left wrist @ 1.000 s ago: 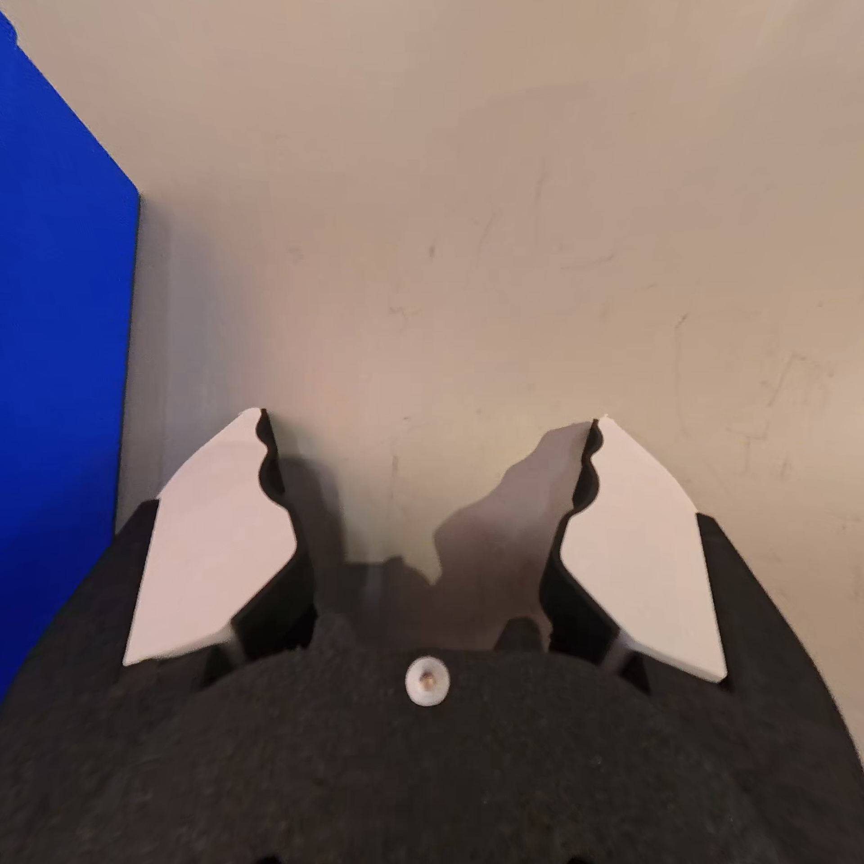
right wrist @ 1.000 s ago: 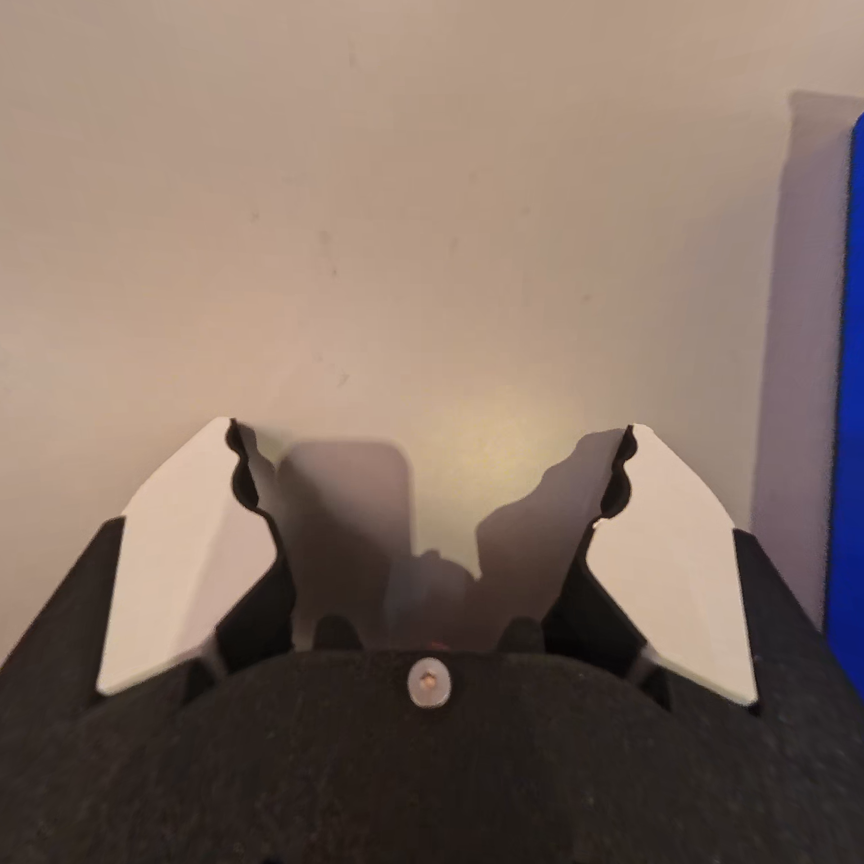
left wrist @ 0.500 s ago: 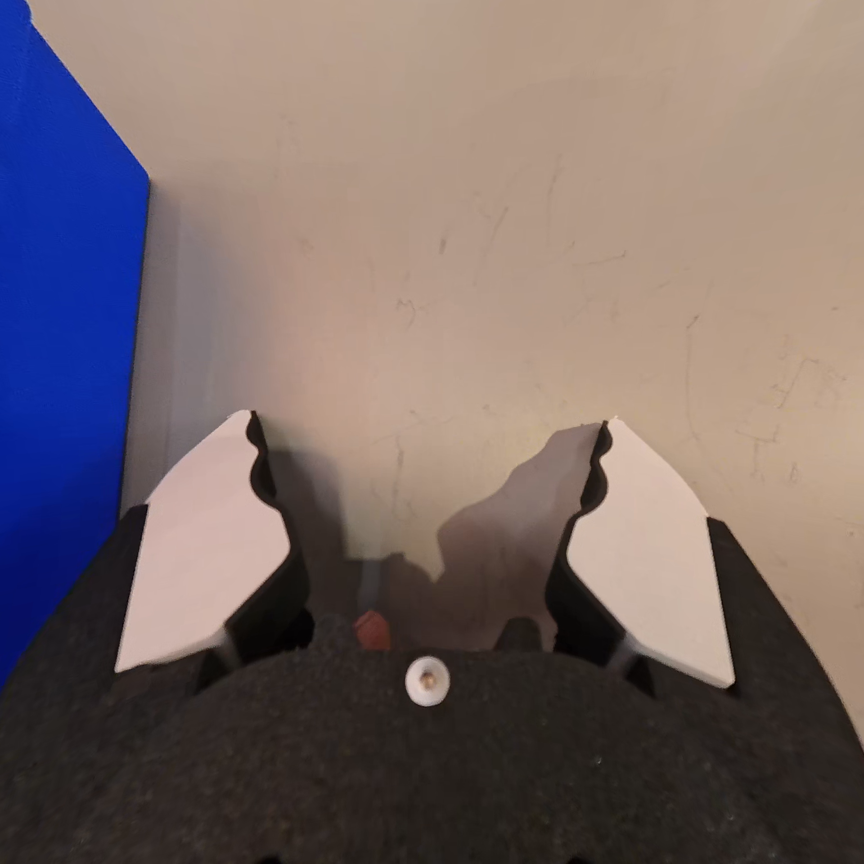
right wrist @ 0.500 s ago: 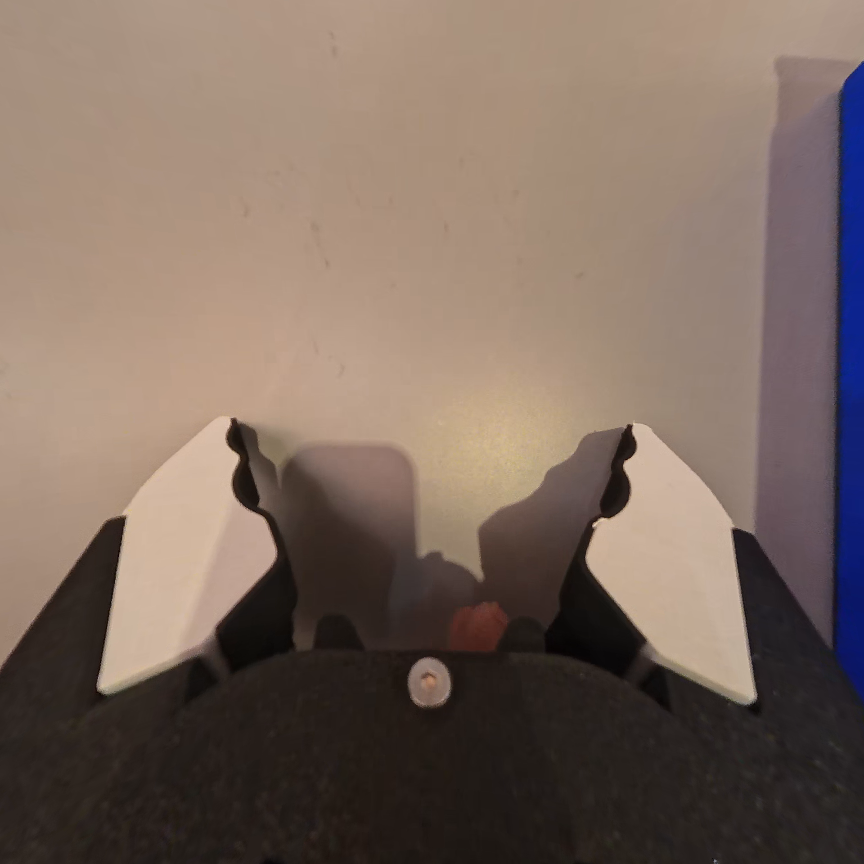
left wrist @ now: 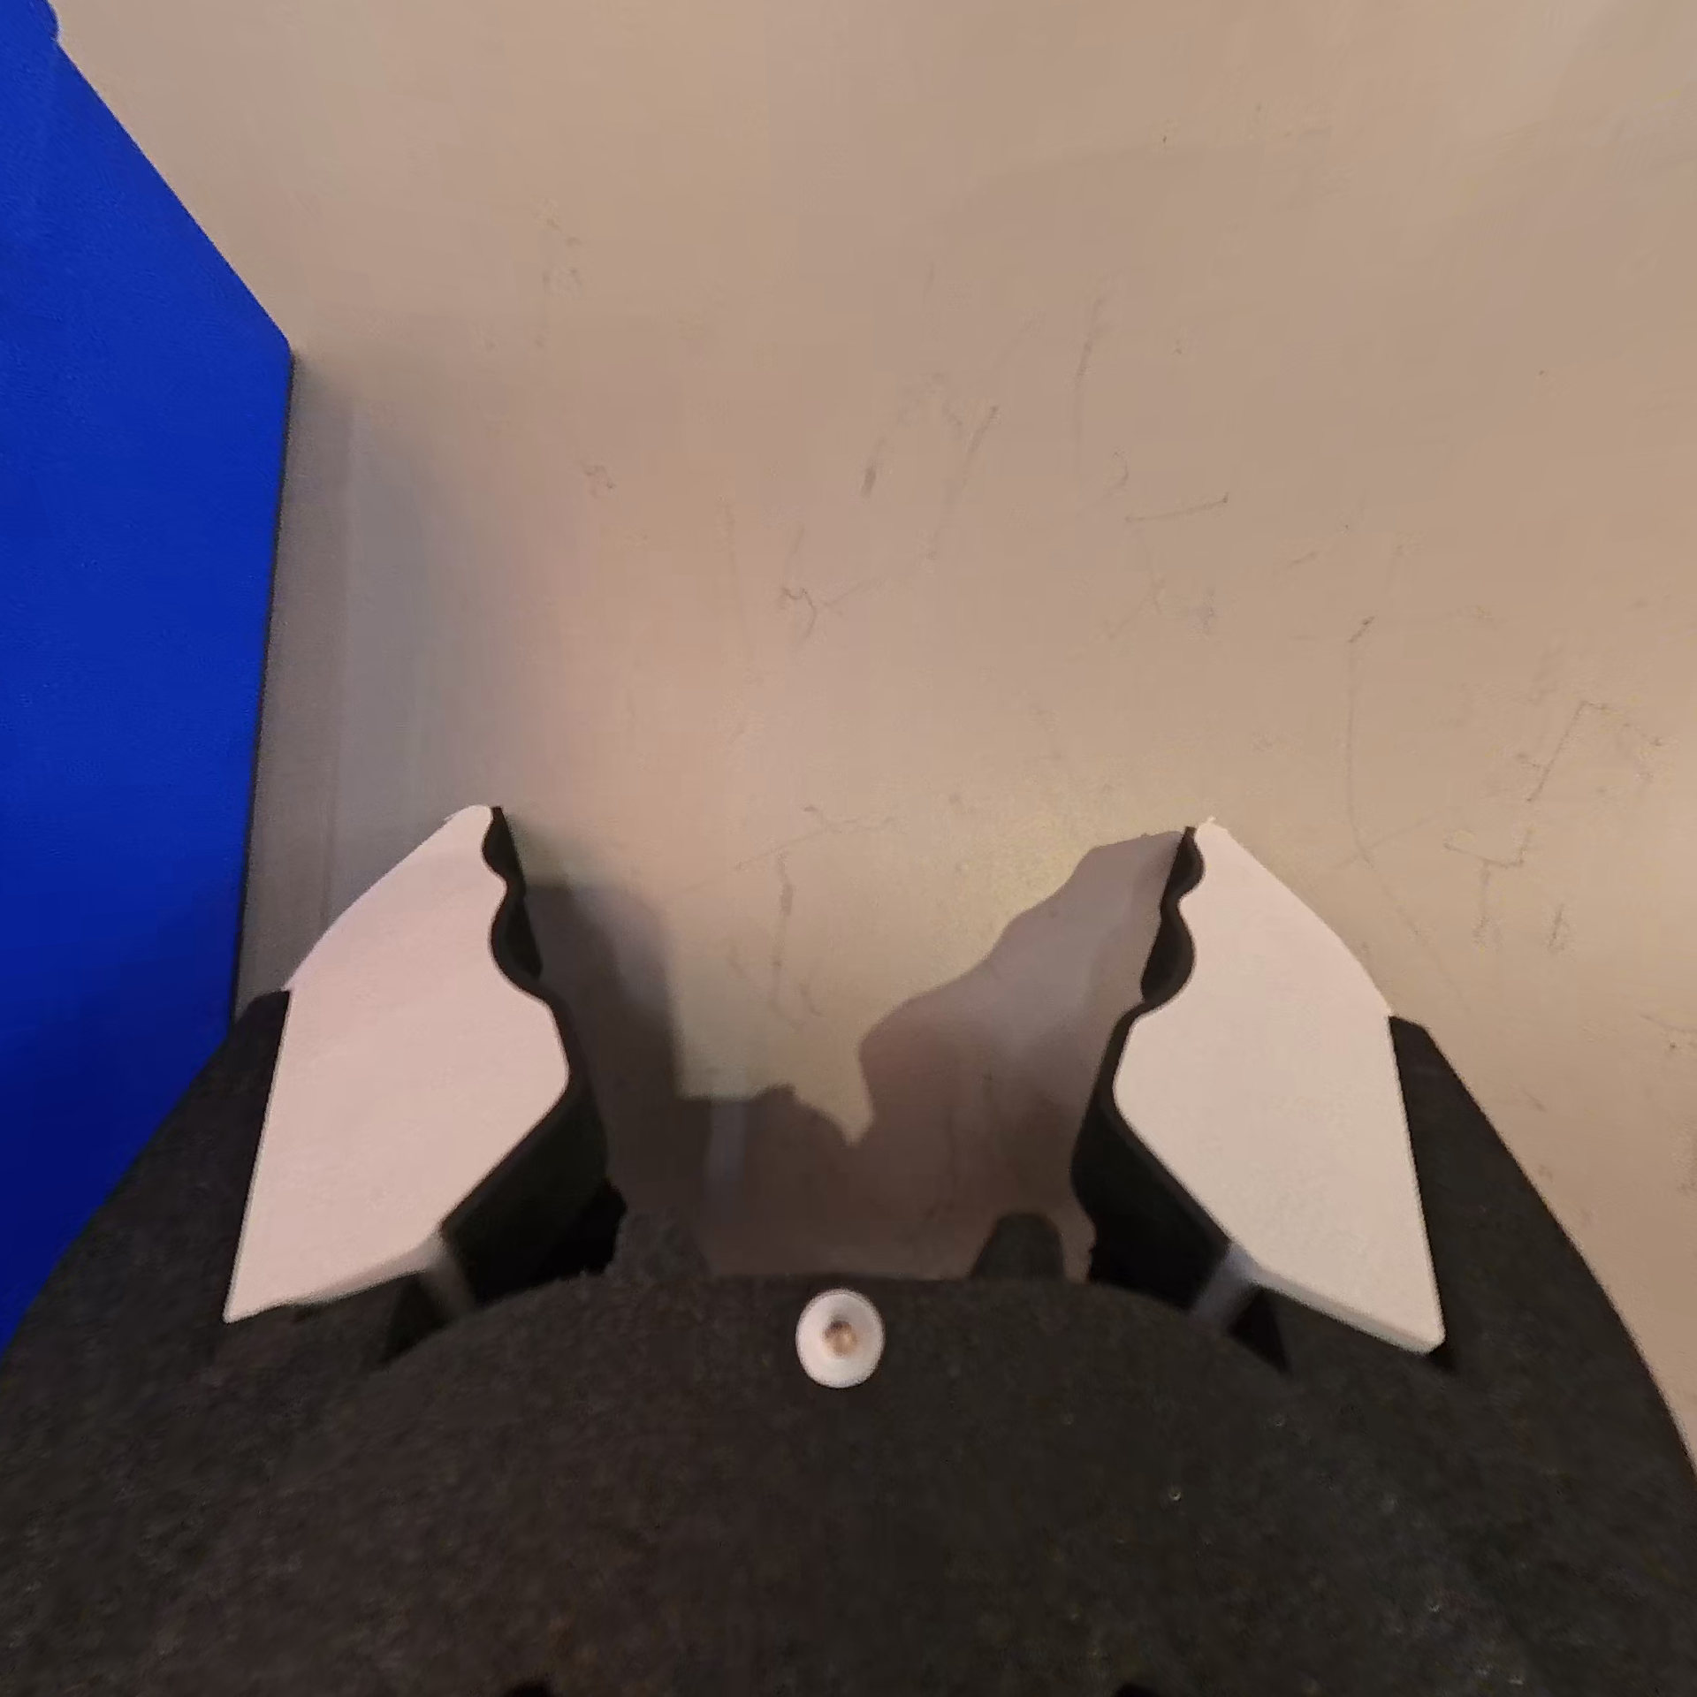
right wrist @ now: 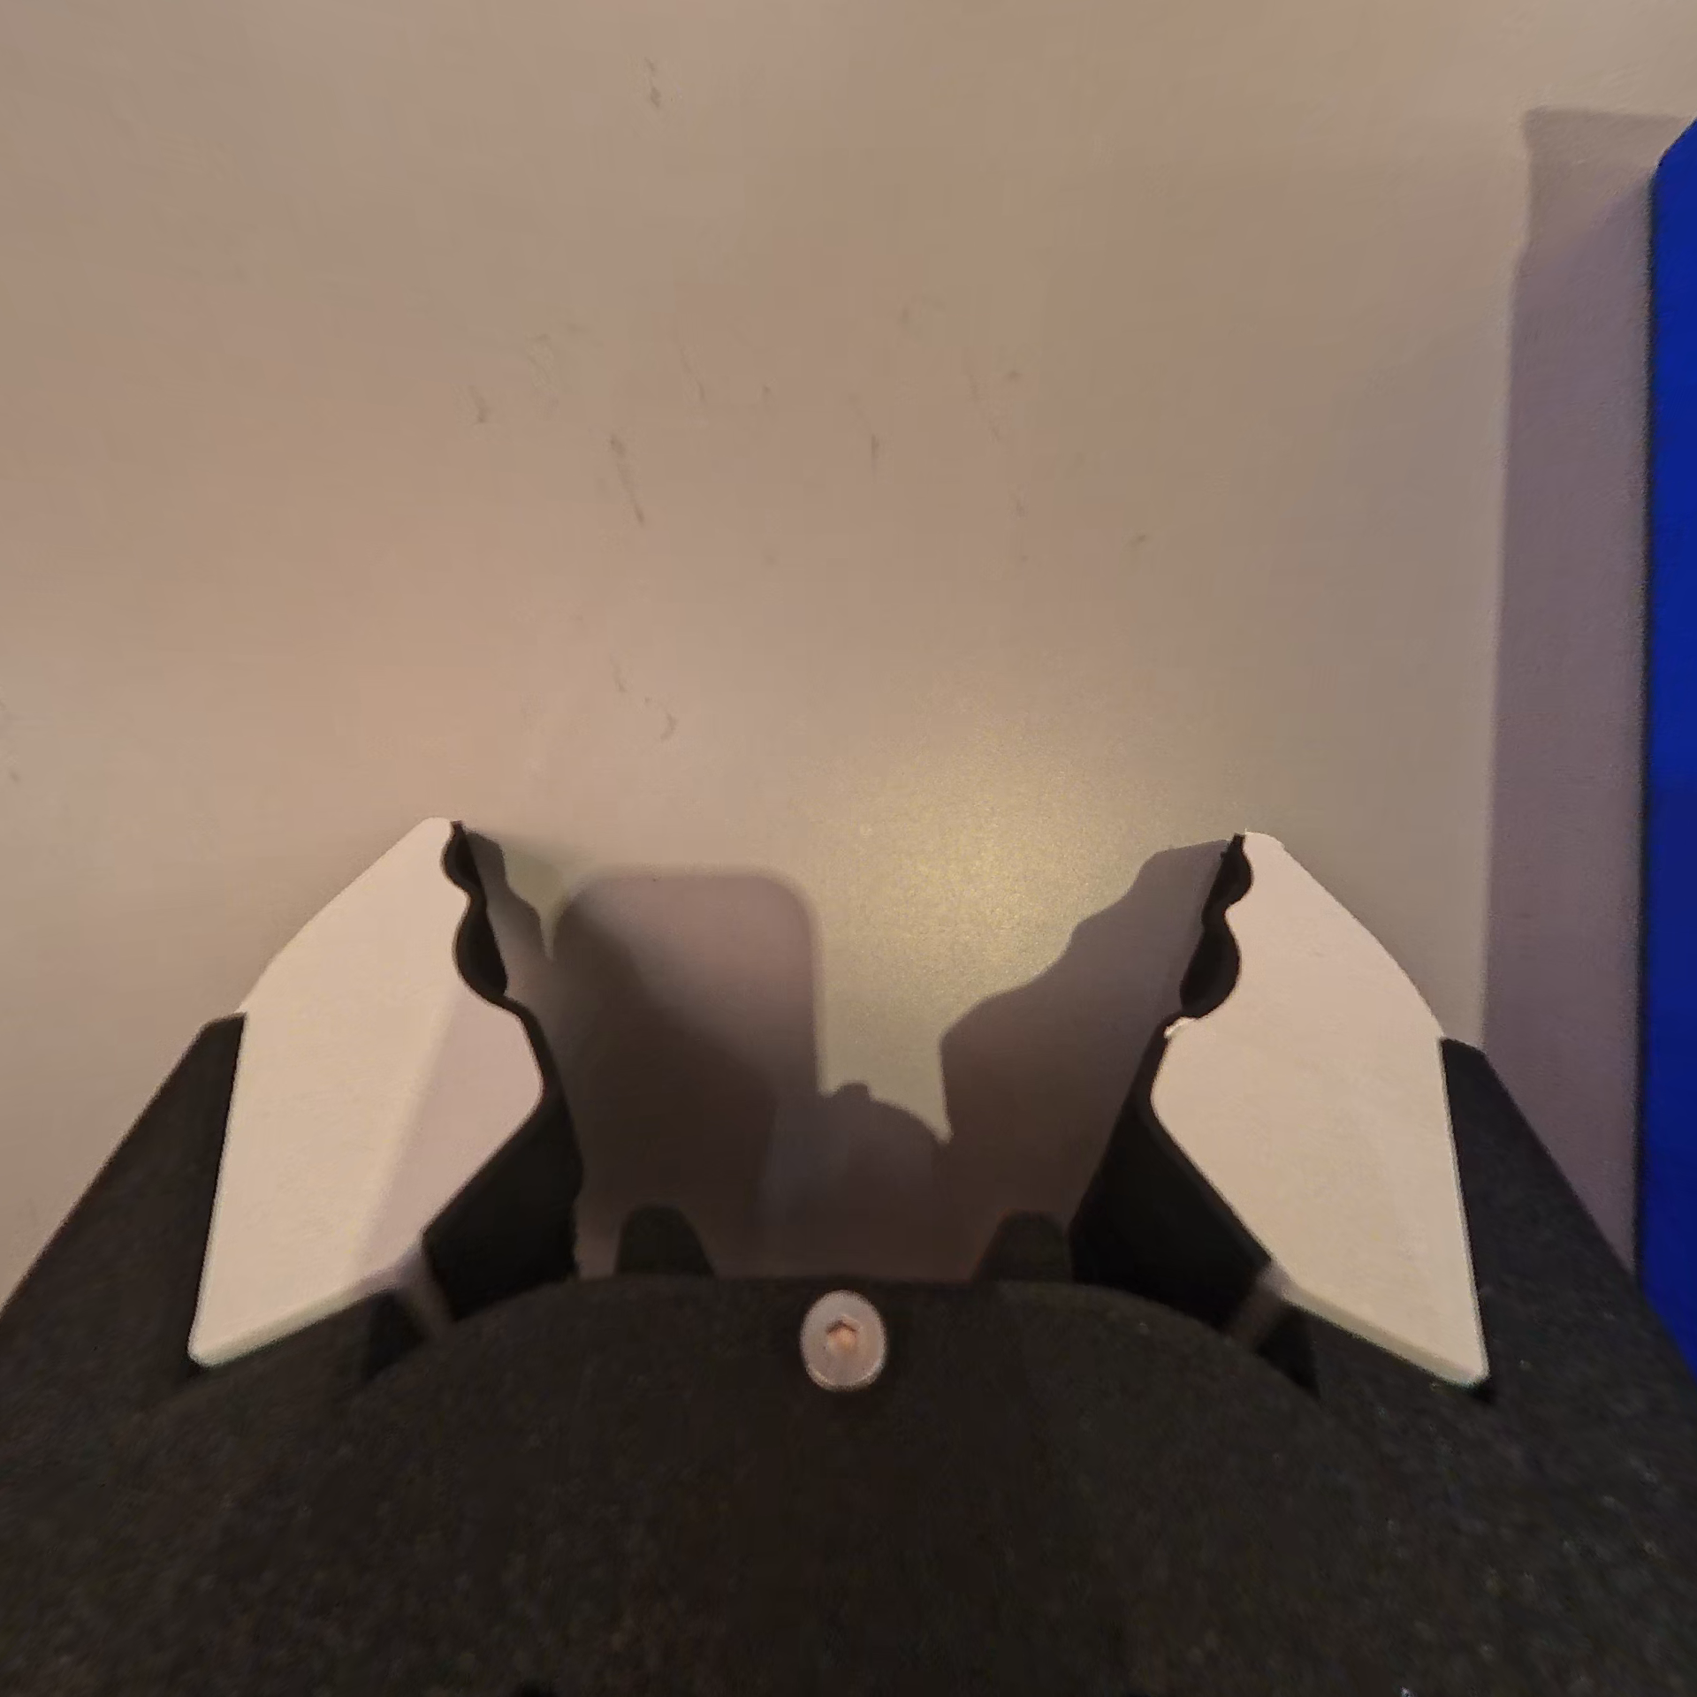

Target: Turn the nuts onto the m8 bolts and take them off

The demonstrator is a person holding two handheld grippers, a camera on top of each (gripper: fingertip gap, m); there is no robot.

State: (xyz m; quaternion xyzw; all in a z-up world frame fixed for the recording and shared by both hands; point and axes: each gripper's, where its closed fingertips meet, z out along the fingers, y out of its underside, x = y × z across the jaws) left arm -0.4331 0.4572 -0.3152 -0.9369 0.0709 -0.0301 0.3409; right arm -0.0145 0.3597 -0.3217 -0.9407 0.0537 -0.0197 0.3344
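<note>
Nuts and bolts: none are seen in either view, so their direction from the claws, their long axis and the nearer claw cannot be told.
Surface (left wrist: 1010,459): a scuffed beige expanse fills both views.
Blue panel (left wrist: 119,597): seen at the far left of the left view and the far right of the right view.
Left claw (left wrist: 843,822): spread wide, nothing held, white fingers (left wrist: 404,1065) parted over bare surface.
Right claw (right wrist: 845,831): spread wide, nothing gripped.
</note>
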